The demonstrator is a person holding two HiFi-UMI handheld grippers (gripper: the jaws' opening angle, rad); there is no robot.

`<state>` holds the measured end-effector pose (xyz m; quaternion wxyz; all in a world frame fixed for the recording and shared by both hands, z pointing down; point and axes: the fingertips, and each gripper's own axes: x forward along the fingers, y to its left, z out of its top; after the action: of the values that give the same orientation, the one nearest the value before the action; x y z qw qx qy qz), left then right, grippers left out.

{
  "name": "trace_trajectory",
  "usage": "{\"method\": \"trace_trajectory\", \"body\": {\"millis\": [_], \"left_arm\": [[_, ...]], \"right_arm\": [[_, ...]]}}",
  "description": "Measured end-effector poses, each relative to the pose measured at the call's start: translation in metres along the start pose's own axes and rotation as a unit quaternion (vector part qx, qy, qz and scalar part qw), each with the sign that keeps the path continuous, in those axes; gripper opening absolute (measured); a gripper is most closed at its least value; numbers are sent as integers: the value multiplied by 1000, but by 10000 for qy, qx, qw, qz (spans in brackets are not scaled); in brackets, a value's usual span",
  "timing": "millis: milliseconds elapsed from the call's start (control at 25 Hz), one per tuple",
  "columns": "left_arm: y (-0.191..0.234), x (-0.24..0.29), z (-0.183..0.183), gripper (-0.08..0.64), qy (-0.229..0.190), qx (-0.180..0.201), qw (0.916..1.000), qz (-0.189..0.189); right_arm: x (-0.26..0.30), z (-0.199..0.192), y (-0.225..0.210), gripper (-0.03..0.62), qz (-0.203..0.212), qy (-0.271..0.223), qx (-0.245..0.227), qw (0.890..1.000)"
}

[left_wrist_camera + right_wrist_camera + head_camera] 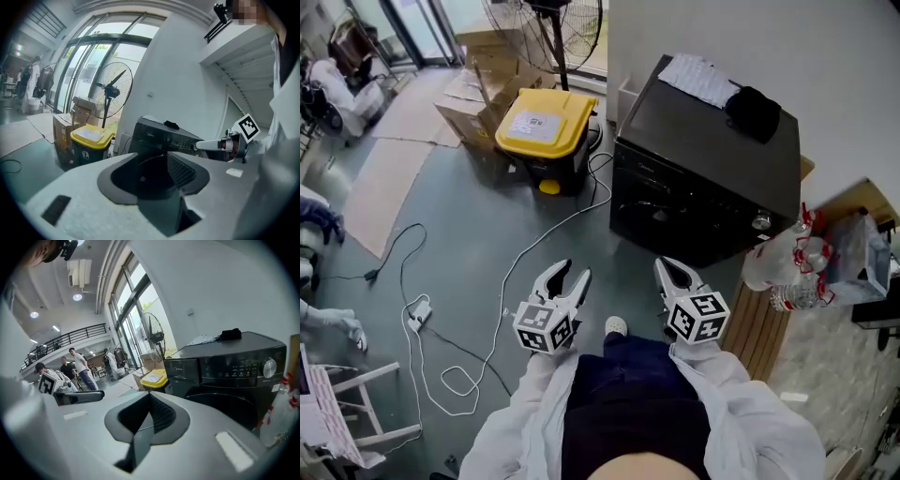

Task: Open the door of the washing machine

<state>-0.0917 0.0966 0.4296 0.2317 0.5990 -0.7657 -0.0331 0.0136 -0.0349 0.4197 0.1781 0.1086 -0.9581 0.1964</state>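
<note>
The black front-loading washing machine (703, 169) stands against the wall, and its dark round door (670, 220) is closed. Both grippers hover over the floor just in front of it and touch nothing. My left gripper (569, 275) is open and empty, its jaws a little apart. My right gripper (677, 270) is nearer the machine's front, with its pads together on nothing. The left gripper view looks past the left gripper (154, 161) to the machine (157, 136) and the right gripper (213, 144). The right gripper view shows the right gripper (150, 399) below the control panel (234, 369).
A yellow-lidded bin (546, 127) and cardboard boxes (478, 98) stand left of the machine, with a floor fan (548, 28) behind them. White cables (469, 309) trail over the floor. Bagged plastic bottles (787, 267) sit on a wooden stand to the right. A cloth (701, 80) and a black item (753, 112) lie on the machine.
</note>
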Motion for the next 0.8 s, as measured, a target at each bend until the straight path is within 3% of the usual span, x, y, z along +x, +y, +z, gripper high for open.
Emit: {"method": "trace_trajectory", "body": {"millis": [480,800], "left_arm": [[16,72,17,184,246,175,9988,-374],[37,140,21,183,880,572,9873,-1195]], "right_arm": [[47,6,-34,8,-51,147,241,9996],[77,8,-65,9,-790,87,779,9938]]}}
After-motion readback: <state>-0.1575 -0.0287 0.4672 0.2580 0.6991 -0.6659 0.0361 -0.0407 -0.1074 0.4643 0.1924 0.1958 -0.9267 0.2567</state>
